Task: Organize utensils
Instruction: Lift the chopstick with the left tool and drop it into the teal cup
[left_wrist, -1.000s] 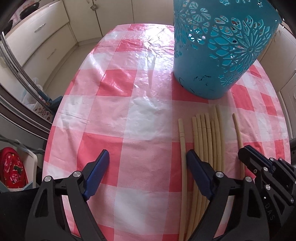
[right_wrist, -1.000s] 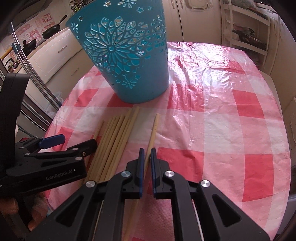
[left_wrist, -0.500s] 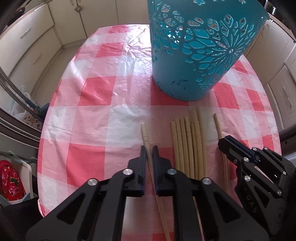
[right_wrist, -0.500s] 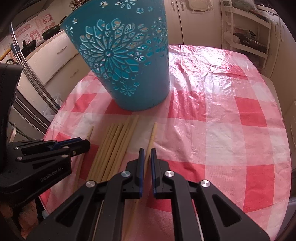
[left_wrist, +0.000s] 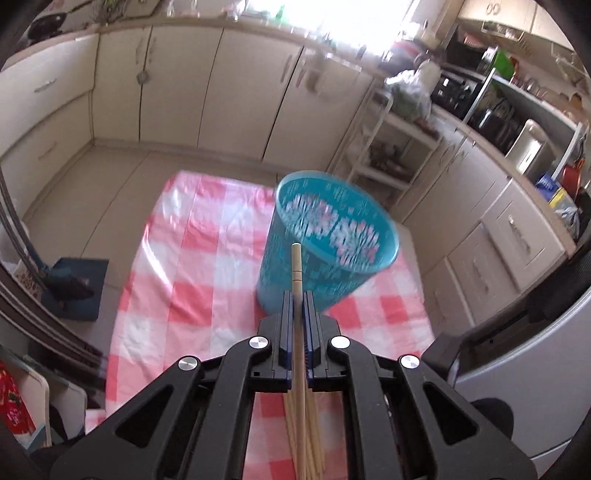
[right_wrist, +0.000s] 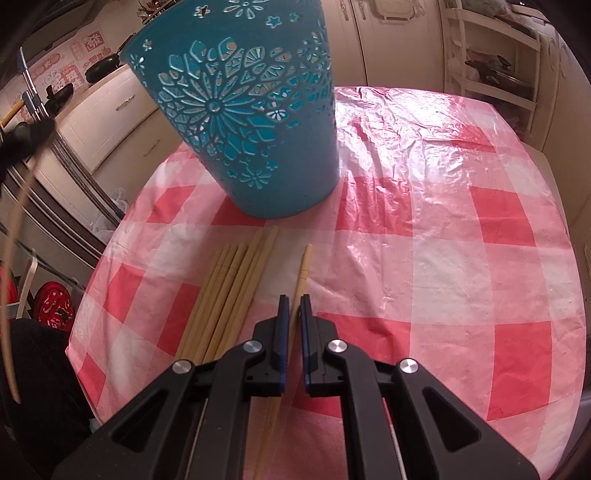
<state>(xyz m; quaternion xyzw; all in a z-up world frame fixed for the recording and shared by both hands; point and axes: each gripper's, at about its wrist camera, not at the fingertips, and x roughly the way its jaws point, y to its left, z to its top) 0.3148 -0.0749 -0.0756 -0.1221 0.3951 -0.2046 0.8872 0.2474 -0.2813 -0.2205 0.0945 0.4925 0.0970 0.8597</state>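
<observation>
The left gripper (left_wrist: 298, 306) is clenched on a single chopstick (left_wrist: 296, 273) and holds it high above the table, its tip pointing toward the open mouth of the teal basket (left_wrist: 334, 240). The basket stands on the far part of the red-and-white checked tablecloth (left_wrist: 192, 266). Its inside is blurred in the left wrist view, so I cannot tell whether anything already lies in it.

The right gripper (right_wrist: 291, 314) sits low at the near edge of the table, its jaws drawn close on either side of another chopstick (right_wrist: 303, 267) that lies apart, to the right of the main bundle. Whether the pads actually pinch it or merely flank it is hard to say — the stick runs between them and appears to rest on the cloth.

Just left of that lone stick lies the bundle of chopsticks (right_wrist: 231, 291), side by side, tips pointing toward the foot of the basket and stopping just short of it. None of them has been touched at this moment.

As I judge it, the job is at an early stage: one stick is on its way to the basket, a second is being taken up, and the whole bundle remains on the table. The step in hand is the drop — tip the raised stick over the rim and let go.
</observation>
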